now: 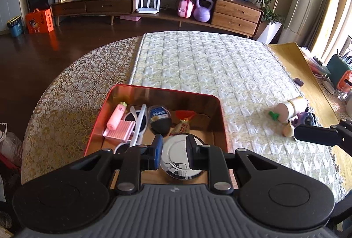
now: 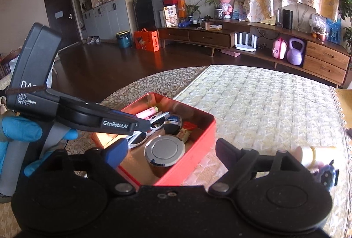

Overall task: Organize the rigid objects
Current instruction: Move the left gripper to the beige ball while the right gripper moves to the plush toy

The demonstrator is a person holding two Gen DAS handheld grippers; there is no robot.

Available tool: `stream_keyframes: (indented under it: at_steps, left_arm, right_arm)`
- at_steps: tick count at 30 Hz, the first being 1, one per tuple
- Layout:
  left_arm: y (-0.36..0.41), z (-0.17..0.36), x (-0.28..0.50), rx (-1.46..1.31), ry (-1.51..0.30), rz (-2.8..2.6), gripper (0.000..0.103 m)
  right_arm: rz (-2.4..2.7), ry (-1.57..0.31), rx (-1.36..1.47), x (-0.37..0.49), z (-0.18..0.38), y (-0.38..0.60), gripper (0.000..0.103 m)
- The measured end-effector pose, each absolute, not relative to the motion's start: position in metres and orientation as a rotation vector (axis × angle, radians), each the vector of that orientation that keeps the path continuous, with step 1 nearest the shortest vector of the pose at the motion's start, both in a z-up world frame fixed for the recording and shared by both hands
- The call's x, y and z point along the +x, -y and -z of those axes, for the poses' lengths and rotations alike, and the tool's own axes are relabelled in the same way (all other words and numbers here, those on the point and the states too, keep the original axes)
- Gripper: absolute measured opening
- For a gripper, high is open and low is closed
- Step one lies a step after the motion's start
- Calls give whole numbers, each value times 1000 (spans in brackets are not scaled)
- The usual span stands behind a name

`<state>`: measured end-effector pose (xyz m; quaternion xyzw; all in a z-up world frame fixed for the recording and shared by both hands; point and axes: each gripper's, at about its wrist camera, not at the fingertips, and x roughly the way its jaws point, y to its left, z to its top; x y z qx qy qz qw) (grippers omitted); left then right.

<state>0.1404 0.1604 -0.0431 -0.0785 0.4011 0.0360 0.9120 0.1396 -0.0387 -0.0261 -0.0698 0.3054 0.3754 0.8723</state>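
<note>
The left gripper point(image 1: 173, 151) was held over the red tin tray point(image 1: 98, 119), its jaws apart on either side of a chrome-lidded jar point(image 1: 181, 160) standing inside, not visibly touching it. The right gripper point(image 2: 171, 150) was spread wide nearby, holding nothing. White sunglasses point(image 1: 137, 122) lay in the tray.

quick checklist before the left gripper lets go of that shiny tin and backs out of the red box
1. Silver tin standing upright inside red box: ok.
2. Left gripper fingers clamped on the tin: cannot tell.
3. Tin clear of the white sunglasses: ok.
4. Right gripper open, holding nothing: ok.
5. Items left on the mat, such as the cream bottle: not ok.
</note>
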Motion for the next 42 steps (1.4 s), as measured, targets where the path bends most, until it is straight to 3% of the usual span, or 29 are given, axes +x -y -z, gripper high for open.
stream_keyframes:
  at_steps: [11,19,21,23,24,28,32,42]
  left_arm:
    - [-105,32,114,-144,-779,-40,22]
    - [-58,36,114,-126,-785,34,23]
    - [-47,38,116,-127,-790,52,31]
    - [-37,39,116,-132,-785,74,58]
    - [-32,39,117,-129,-778,79,62]
    - [-15,42,123,-117,-776,102,67]
    - [-1,48,132,-117,-771,114,82]
    - [29,78,173,-86,-791,113,82]
  right_arm:
    - [-678,-597,-86,116,31,101,95]
    - [-571,-604,-25,114,39,149,96]
    - [-546,-604,-13,113,41,160,96]
    - [-522,-604,0,114,44,172,96]
    - [-514,-605,5,114,45,176,96]
    - [-484,-603,16,119,47,194,96]
    - [-456,-600,8,129,48,209,96]
    - [-397,-657,18,183,59,233,96]
